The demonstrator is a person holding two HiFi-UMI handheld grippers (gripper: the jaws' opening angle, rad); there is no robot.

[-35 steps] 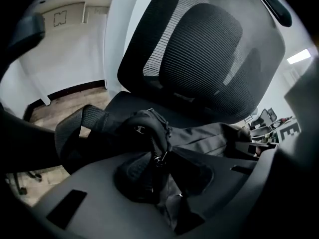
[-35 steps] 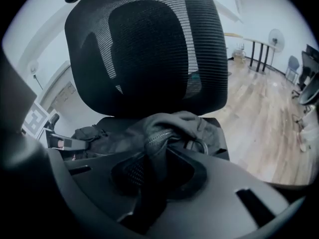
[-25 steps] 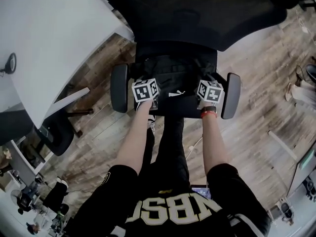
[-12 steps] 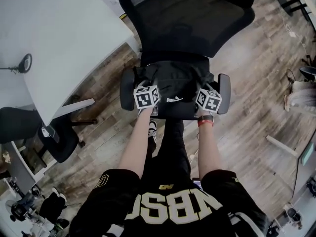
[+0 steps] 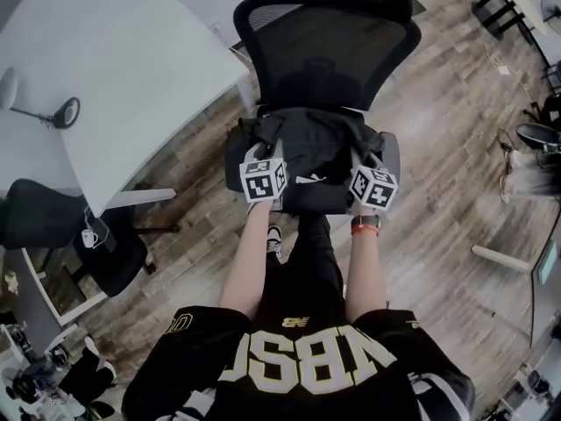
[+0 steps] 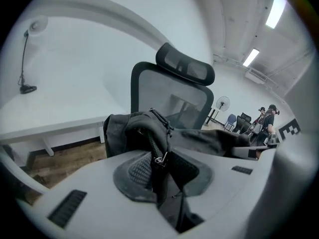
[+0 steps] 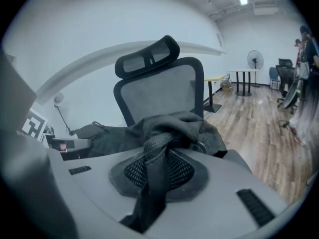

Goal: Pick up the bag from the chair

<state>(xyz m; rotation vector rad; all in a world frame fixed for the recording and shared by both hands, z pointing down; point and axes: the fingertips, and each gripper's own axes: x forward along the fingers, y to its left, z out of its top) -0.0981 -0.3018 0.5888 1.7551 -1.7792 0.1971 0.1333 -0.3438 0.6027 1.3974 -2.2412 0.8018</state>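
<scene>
A black bag (image 5: 308,152) hangs just in front of the black mesh office chair (image 5: 329,51), stretched between my two grippers. My left gripper (image 5: 261,160) is shut on the bag's left end, where a zipper (image 6: 158,158) runs between the jaws. My right gripper (image 5: 368,167) is shut on a black webbing strap (image 7: 157,180) at the bag's right end. The bag (image 6: 144,131) fills the middle of the left gripper view. In the right gripper view the bag (image 7: 174,126) bunches above the jaws, with the chair (image 7: 159,91) behind it.
A white desk (image 5: 96,86) with a lamp (image 5: 39,112) stands to the left, close to the chair. Another dark chair (image 5: 53,226) sits lower left. Wooden floor (image 5: 456,174) spreads to the right. People stand far off (image 6: 266,118) by more furniture.
The head view has pulled back and up, so more of the chair's backrest shows. Both grippers hold the bag as before, now higher relative to the armrests.
</scene>
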